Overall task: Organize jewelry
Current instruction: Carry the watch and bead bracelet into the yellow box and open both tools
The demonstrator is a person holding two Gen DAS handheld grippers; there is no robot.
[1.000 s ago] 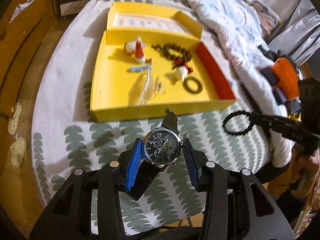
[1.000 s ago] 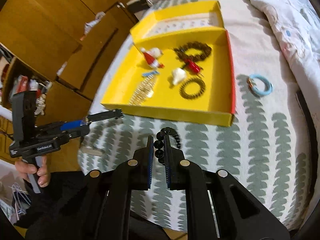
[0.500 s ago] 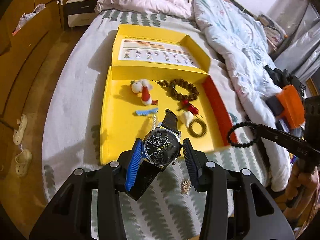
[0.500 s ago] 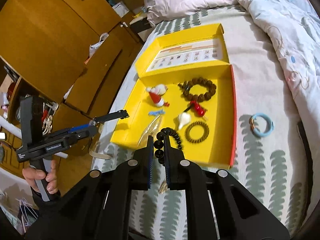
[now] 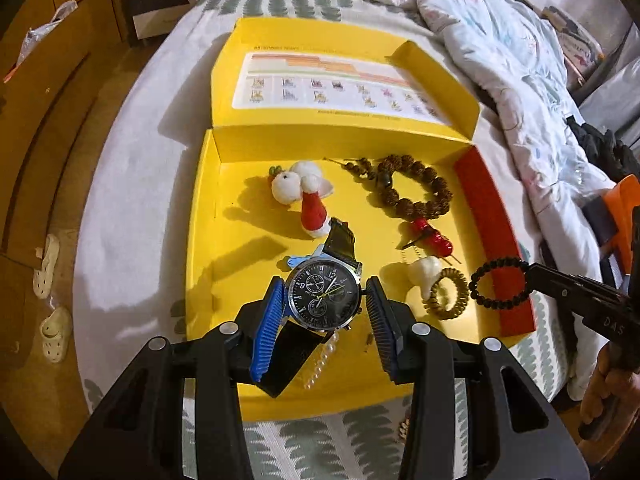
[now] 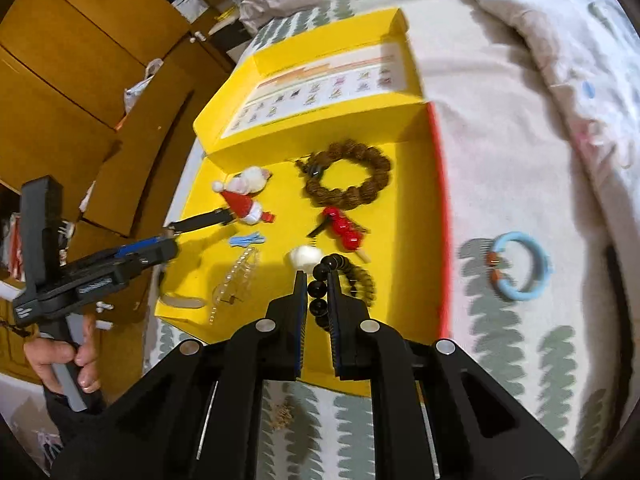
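Step in hand, as I read it: carrying two pieces to the yellow box [image 5: 200, 240] on the bed [image 5: 128, 208], drop-off not done yet.

Left gripper [image 5: 326, 312] is hanging over the near-middle of the box, jaws about a third open and clamping the watch [image 5: 325, 294] by the case edges. Dial is facing up at the camera. Strap's long axis is running near-to-far, tilted slightly right at the far end; near strap end is hanging below the jaws.

Right gripper [image 6: 318, 292] is sitting over the near right part of the box, jaws nearly closed and pinching the black bead bracelet [image 6: 340, 268]. The loop is sticking out forward past the fingertips, over the brown coil ring [image 5: 450, 294].

Already in the box: brown bead bracelet [image 5: 416, 188] far right, Santa charm [image 5: 308, 200] far centre, red charm [image 5: 434, 238], white shell [image 5: 426, 276], pearl strand [image 5: 320, 360]. Blue ring [image 6: 520, 266] is lying on the bed outside, right of the box.

Next move probably calls for lowering each piece onto bare yellow floor, left half looks free, then opening the jaws. Watch out for dropping the watch onto the pearl strand.
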